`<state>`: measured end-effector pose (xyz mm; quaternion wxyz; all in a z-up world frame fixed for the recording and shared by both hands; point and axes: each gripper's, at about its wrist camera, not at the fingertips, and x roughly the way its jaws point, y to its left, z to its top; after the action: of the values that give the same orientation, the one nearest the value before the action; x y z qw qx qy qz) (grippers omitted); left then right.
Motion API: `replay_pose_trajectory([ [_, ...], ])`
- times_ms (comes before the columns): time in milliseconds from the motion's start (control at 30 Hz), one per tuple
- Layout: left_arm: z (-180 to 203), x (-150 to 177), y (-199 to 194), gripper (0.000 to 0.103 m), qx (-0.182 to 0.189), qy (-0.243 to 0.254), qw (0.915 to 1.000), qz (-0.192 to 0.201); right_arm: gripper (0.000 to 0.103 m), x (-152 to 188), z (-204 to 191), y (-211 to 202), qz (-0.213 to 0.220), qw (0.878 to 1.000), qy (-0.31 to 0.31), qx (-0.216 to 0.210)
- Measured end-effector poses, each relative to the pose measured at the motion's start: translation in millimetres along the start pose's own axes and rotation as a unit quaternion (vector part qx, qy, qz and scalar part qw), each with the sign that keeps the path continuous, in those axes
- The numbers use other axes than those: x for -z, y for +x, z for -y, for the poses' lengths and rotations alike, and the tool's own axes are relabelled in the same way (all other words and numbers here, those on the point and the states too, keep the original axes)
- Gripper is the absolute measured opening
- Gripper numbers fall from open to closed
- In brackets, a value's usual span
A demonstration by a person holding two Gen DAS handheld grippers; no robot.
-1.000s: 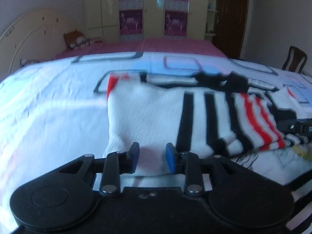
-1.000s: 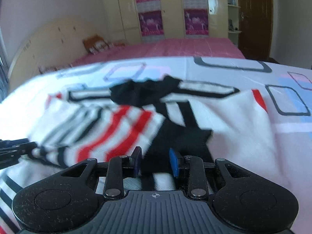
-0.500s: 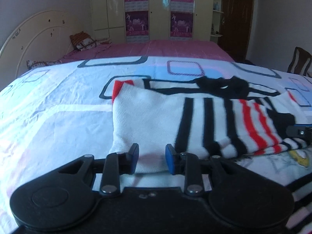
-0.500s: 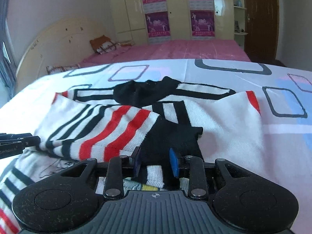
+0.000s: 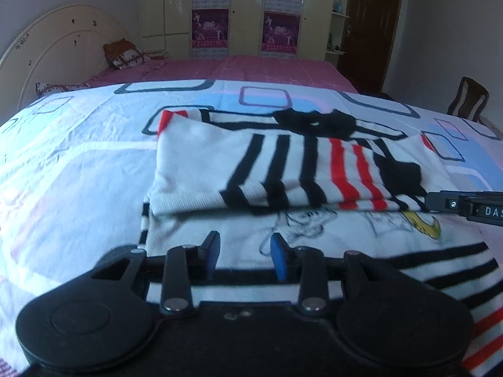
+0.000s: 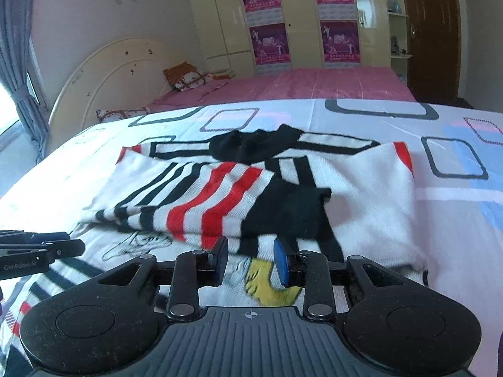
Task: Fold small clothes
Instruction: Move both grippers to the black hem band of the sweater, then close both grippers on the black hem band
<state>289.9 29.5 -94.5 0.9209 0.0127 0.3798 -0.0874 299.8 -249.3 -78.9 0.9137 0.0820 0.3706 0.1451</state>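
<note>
Centrally in the left wrist view, the sweater lies on the sheet, its striped sleeves folded across the white knit body. At lower centre the left gripper has its jaws apart, holding nothing, over the sweater's near part with its line drawing. Only this view shows the chair at the right edge; the right gripper enters at centre right, jaws not readable.

Likewise central in the right wrist view, the sweater shows ribbed black, red and white bands and a black collar. At lower centre the right gripper has its jaws apart and empty above a yellow print. Only this view shows the curtain at upper left and the curved cream headboard. The left gripper enters at centre left.
</note>
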Motion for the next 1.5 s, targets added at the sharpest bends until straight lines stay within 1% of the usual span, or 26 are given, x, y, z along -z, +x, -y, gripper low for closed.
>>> replay_pose_trajectory([
  [67,2.4,2.9,-4.2,0.046,0.004,0.002,1.0000,-0.003,0.032,6.3,-2.7,-6.1,-0.003,1.000,0.000,0.001],
  [133,4.6,6.5,-8.1,0.050,0.005,0.003,1.0000,-0.004,0.032,12.5,-5.9,-11.8,-0.005,1.000,0.000,0.005],
  [367,7.7,21.7,-15.6,0.054,0.025,0.018,0.9994,-0.012,0.033,35.7,-20.8,-34.6,-0.013,0.999,0.002,0.029],
  [400,6.8,24.5,-17.8,0.055,0.027,0.017,0.9994,-0.012,0.043,38.6,-22.7,-37.6,-0.015,0.999,0.001,0.032],
  [433,5.8,27.4,-20.2,0.055,0.029,0.017,0.9994,-0.012,0.064,42.5,-25.7,-41.9,-0.015,0.999,-0.002,0.037],
  [467,4.6,30.6,-23.1,0.055,0.031,0.017,0.9993,-0.013,0.067,46.9,-29.1,-46.8,-0.010,0.999,-0.006,0.042],
  [567,1.4,39.0,-30.5,0.056,0.035,0.021,0.9990,-0.016,0.067,57.6,-38.5,-60.1,-0.004,0.998,-0.017,0.053],
  [800,-7.0,54.6,-46.9,0.056,0.038,0.025,0.9988,-0.019,0.067,79.6,-43.2,-83.2,-0.014,0.998,-0.006,0.068],
  [1100,-25.2,82.5,-74.3,0.056,0.042,0.017,0.9986,-0.029,0.067,106.2,-34.3,-122.9,-0.023,0.995,0.003,0.098],
  [1500,-49.9,122.9,-106.3,0.056,0.026,-0.009,0.9980,-0.058,0.067,153.2,-13.4,-163.7,-0.059,0.988,0.036,0.135],
])
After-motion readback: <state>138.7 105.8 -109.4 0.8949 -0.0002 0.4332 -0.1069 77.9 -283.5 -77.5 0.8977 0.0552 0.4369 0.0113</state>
